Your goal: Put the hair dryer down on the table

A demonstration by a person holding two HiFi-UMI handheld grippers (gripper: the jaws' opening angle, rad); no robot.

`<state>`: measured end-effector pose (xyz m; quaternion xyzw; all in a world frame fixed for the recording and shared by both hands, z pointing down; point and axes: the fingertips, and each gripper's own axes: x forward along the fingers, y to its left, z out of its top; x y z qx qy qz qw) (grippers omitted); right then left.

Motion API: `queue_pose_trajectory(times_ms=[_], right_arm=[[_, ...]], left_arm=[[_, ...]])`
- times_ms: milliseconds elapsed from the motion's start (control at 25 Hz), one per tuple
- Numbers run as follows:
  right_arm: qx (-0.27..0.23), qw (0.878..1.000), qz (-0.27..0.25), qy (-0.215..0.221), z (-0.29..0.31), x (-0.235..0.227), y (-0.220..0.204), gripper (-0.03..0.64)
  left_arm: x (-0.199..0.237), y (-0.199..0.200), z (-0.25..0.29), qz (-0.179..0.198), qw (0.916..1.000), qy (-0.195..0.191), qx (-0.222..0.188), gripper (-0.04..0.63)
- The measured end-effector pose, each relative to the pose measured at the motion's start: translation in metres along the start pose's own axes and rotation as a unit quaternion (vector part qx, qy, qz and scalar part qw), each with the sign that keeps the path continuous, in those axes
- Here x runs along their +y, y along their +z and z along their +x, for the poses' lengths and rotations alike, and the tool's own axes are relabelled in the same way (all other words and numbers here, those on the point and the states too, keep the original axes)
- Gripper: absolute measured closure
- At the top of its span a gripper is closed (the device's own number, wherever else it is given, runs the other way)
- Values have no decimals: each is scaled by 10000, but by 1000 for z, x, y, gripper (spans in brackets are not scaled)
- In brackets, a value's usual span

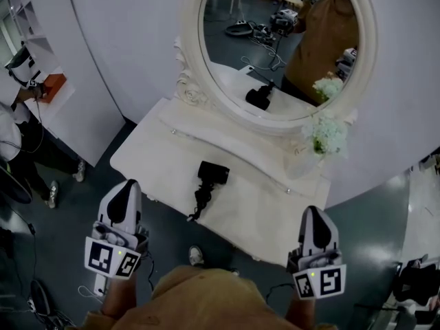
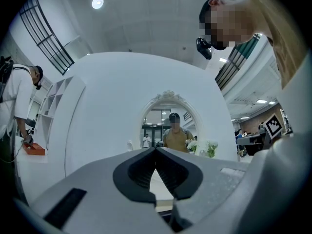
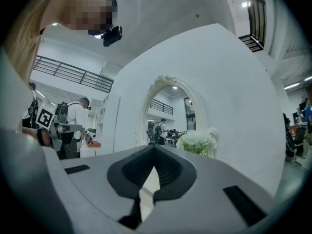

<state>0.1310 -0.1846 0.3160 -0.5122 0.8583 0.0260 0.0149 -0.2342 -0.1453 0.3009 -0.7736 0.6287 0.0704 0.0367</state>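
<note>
— Hair dryer (image 1: 212,173) lies black on our white desk (image 1: 275,215), about mid-top, its cord (image 1: 201,201) trailing toward 6 o'clock. Neither pair of tongs touches it.

— Any containers?

— We see white flowers (image 1: 327,130) at the dryer's 2 o'clock, but we cannot make out their holder.

— And our hands?

— Our left tongs (image 1: 126,185) sit at the dryer's 8 o'clock and our right tongs (image 1: 315,213) at its 4 o'clock. Both are near the desk's front edge, well apart, and aimed about level at the mirror (image 1: 278,47). Both are clenched on nothing.

— What differs between views?

— Only our head view shows the dryer. Our gripper views show closed tips, mirror and flowers.
</note>
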Motion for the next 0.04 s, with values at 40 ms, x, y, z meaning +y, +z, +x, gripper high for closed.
queue_pose_trajectory(times_ms=[40], right_arm=[[5,10000,2,0,1,0,0,617]], left_arm=[[0,0,0,2,10000,-7,-1,591]])
